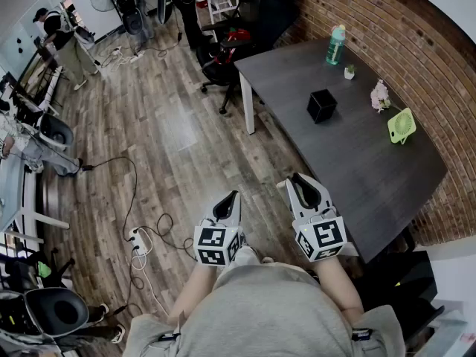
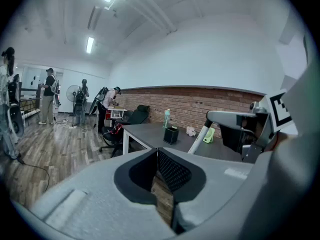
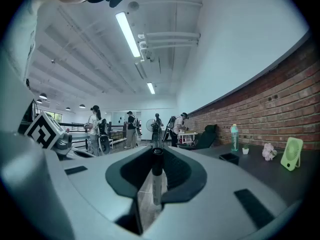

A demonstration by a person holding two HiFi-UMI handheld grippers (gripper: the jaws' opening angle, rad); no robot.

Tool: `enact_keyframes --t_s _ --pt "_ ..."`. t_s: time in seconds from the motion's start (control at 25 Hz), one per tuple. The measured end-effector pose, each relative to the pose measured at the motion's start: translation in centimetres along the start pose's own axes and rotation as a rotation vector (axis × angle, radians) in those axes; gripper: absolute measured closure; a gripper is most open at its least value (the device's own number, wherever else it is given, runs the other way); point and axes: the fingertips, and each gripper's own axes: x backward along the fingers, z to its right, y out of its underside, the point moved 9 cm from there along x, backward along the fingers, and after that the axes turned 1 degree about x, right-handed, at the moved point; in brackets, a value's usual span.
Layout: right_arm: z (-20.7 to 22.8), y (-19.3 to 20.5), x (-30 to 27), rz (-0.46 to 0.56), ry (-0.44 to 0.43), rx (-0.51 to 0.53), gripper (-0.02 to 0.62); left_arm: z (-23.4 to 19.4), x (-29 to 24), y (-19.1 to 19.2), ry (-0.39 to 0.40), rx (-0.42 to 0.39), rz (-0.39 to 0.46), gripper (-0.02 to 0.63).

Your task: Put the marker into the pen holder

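Right gripper view — right tongs (image 3: 156, 156) clamped on the marker (image 3: 157, 185).

Pen holder (image 1: 321, 105) on table (image 1: 349, 162) — bottle (image 1: 336, 44) behind it.

Bright ceiling strip lights (image 3: 131, 34); soft shadows; strong fisheye warping, dark corners.

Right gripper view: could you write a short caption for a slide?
Right gripper holds a marker; the black pen holder stands on the dark table.
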Motion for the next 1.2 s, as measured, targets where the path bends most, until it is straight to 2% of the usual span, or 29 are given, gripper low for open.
enact_keyframes --t_s 0.28,0.48,0.88,1.2 --pt "0.1 0.8 4.8 0.005 0.016 0.007 0.529 3.9 1.5 1.8 0.022 -0.011 -0.020 0.588" --pt "0.5 0.9 6.4 0.024 0.041 -0.018 0.529 5.5 1.8 1.6 0.038 -0.029 -0.003 0.588" --pt "-0.5 0.8 6.1 0.015 -0.020 0.015 0.529 5.8 2.4 1.8 0.009 -0.008 0.019 0.588" --pt "0.8 0.8 6.7 0.017 0.001 0.027 0.529 6.9 1.4 2.0 0.027 -0.011 0.014 0.588"
